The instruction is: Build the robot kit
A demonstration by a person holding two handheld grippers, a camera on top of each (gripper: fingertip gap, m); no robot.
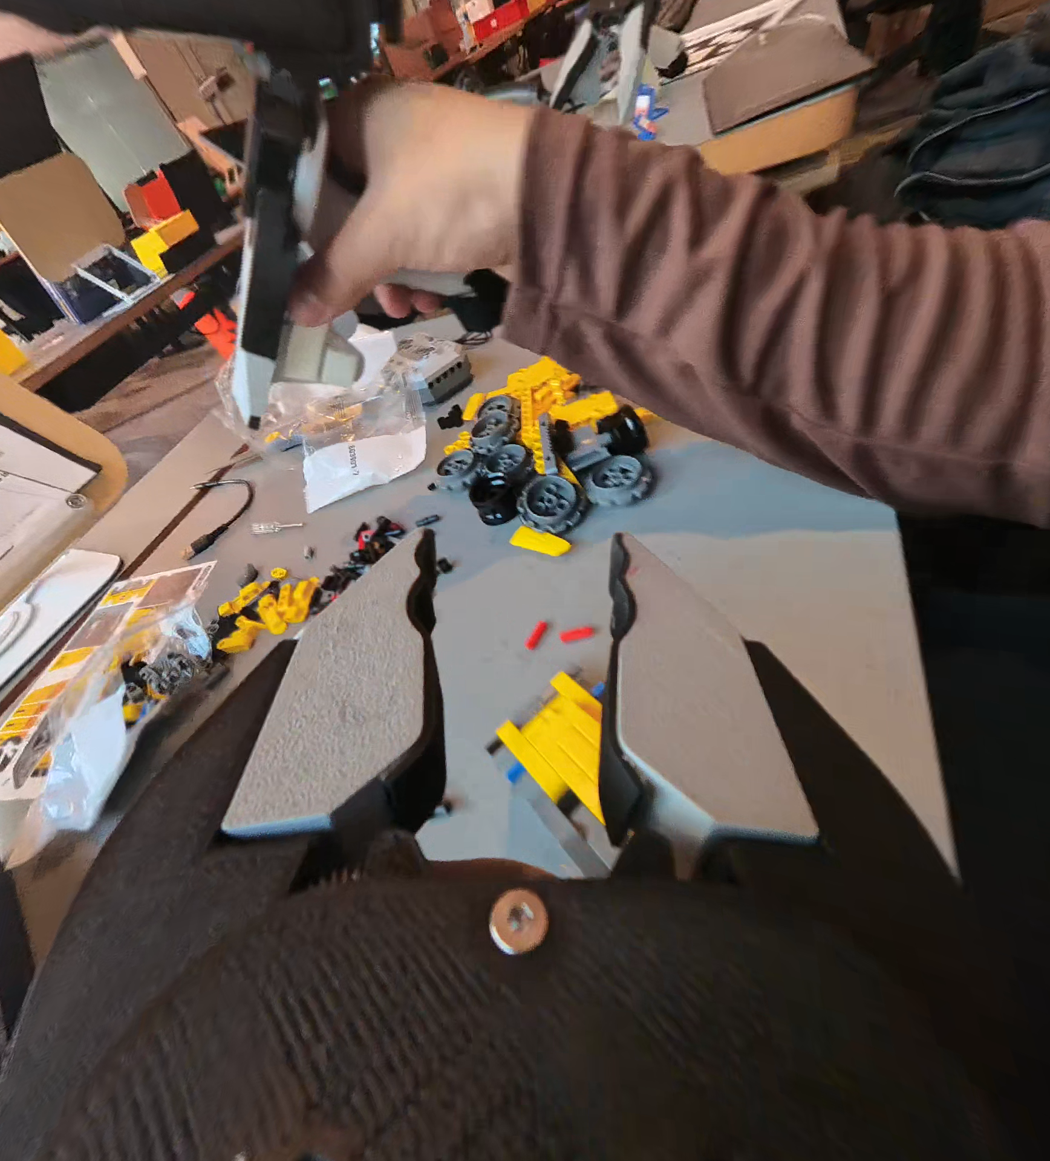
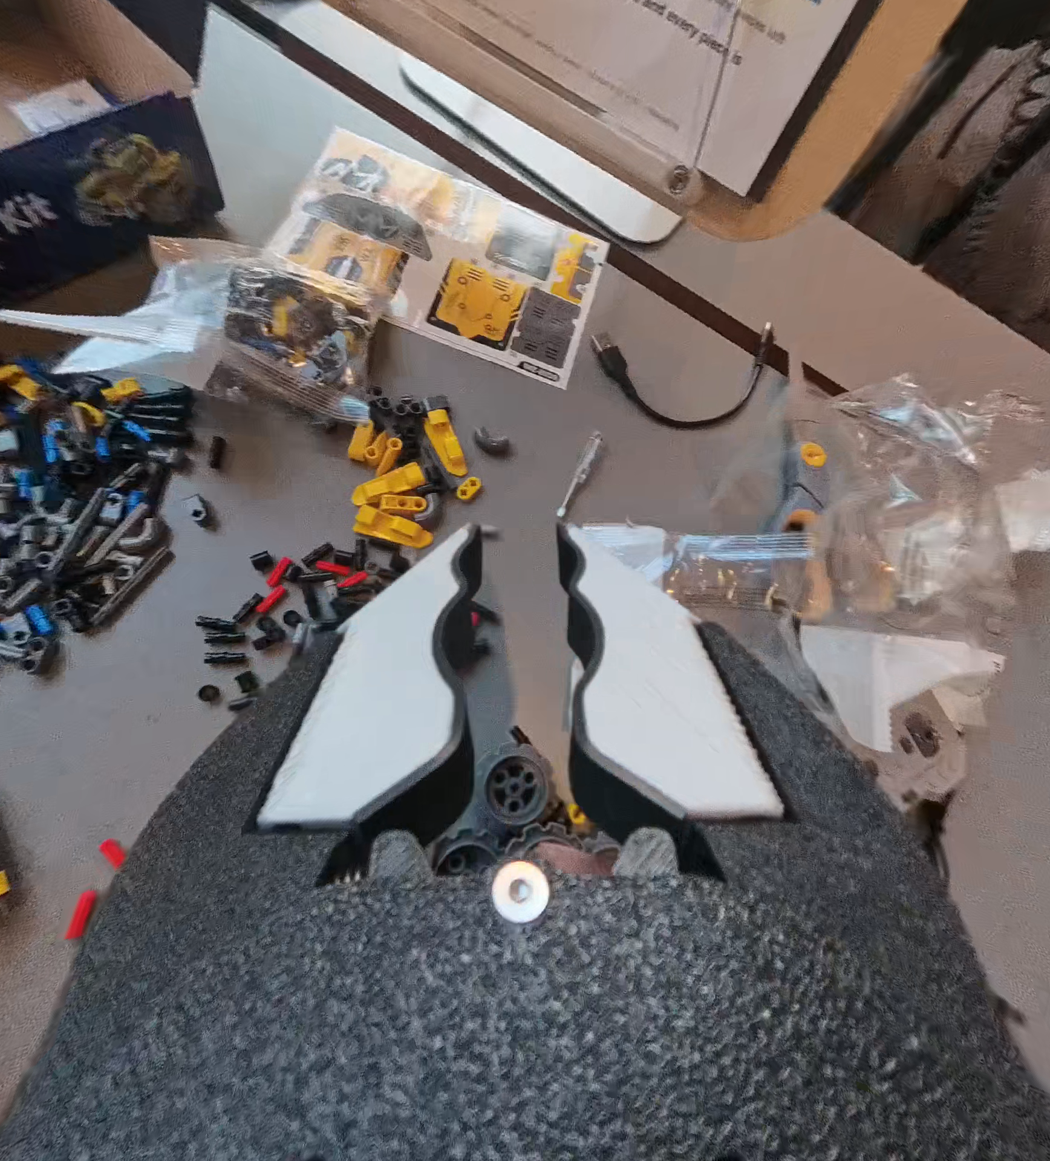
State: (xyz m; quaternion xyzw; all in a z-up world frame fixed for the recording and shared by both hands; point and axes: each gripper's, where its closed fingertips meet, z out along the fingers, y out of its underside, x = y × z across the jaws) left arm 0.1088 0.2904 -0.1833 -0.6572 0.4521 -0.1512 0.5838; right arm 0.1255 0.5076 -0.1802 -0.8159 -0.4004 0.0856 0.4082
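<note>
Left wrist view — the left gripper (image 1: 522, 540) hovers over the grey worktop (image 1: 761, 565) with its jaws wide apart and nothing between them. Seen through the gap, lying on the worktop: a small yellow brick assembly (image 1: 563, 747) with blue pins, partly hidden by the right-hand finger, and two red pins (image 1: 557, 634) beyond it. Farther off sits a partly built yellow vehicle (image 1: 541, 452), with grey wheels heaped beside it. A hand (image 1: 422, 188) in a brown sleeve holds the right gripper (image 1: 296, 370), tips pointing down at a clear plastic bag (image 1: 334, 408). Whether they touch it I cannot tell; motion blur.

Right wrist view — the right gripper (image 2: 519, 531) has its jaws parted by a narrow gap and grips nothing. Grey wheels show below, near the jaw roots. Nearest to it are a clear-handled screwdriver (image 2: 579, 471) just ahead of the tips and the crumpled clear bag on the right. To the left lie yellow connectors (image 2: 397, 490) and black and red pins (image 2: 296, 584), with a larger mixed pile (image 2: 38, 502) farther out.

Items bearing print, text not recorded:
- a sticker sheet (image 2: 485, 295)
- a dark blue box (image 2: 70, 201)
- a framed printed sheet (image 2: 667, 63)

A short USB cable (image 2: 667, 402) lies by the sticker sheet.
</note>
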